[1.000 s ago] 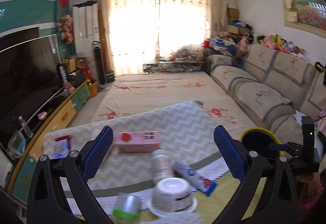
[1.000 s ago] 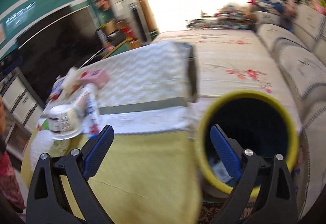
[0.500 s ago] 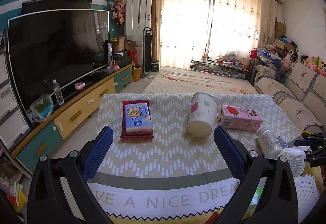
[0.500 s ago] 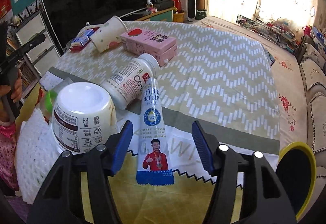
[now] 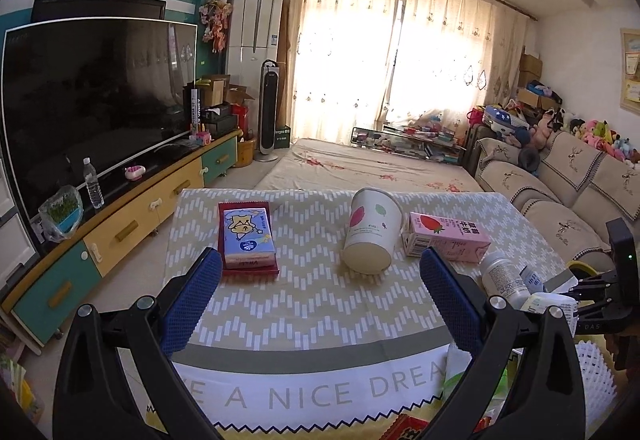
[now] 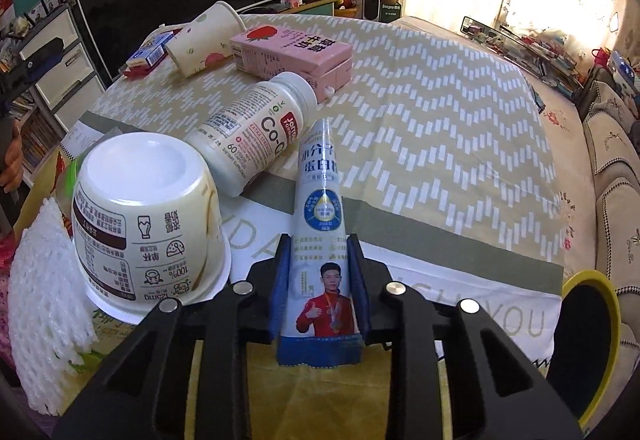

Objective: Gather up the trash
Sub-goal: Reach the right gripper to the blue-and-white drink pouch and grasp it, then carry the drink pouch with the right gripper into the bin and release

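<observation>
Right claw [image 6: 318,296] clenched on blue-white tube [image 6: 320,240], left claw [image 5: 320,304] spread wide, level above table [image 5: 320,320]

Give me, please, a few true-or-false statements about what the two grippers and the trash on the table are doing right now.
1. The right gripper is shut on the blue-and-white tube. True.
2. The left gripper holds the paper cup. False: it is open and holds nothing; the cup lies on its side on the tablecloth.
3. The white supplement bottle stands upright. False: it lies on its side.
4. The pink strawberry milk carton lies flat beside the paper cup. True.
5. The white yogurt cup sits upside down. True.
</observation>
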Demonstrator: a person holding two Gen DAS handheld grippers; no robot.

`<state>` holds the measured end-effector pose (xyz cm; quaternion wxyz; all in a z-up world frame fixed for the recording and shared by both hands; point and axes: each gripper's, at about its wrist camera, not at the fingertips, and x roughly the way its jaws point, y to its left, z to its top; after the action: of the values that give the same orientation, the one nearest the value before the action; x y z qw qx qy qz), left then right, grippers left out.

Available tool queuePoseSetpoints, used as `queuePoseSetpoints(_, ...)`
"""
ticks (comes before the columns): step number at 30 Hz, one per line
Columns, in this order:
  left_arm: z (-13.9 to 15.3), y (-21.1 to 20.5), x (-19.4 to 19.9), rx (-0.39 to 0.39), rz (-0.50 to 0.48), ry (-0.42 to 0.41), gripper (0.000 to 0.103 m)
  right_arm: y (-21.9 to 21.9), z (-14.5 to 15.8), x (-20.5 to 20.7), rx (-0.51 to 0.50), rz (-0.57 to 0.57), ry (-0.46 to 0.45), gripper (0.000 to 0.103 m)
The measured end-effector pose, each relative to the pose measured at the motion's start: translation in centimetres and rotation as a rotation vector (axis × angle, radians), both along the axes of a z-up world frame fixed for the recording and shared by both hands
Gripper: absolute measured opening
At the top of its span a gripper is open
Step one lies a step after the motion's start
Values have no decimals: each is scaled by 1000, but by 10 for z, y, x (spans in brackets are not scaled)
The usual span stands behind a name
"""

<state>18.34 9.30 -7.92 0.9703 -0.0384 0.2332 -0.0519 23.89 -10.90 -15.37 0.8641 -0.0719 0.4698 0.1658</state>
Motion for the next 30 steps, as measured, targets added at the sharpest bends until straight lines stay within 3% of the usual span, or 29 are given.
queuePoseSetpoints(7, 1, -2, -2, 1, -4, -4, 98, -9, 5, -13, 16, -48, -19, 22)
queuePoseSetpoints(15, 2, -5, -3, 11, -18, -5, 98, -47, 42, -50, 75, -135, -114, 22)
queuePoseSetpoints(23, -1, -12, -4, 21, -30, -1, 98, -116, 77, -97, 99, -312, -218, 22)
queuePoseSetpoints(30, -2, -15, -4, 29, -38, 2, 98, -178, 71, -114, 86, -489, -212, 22)
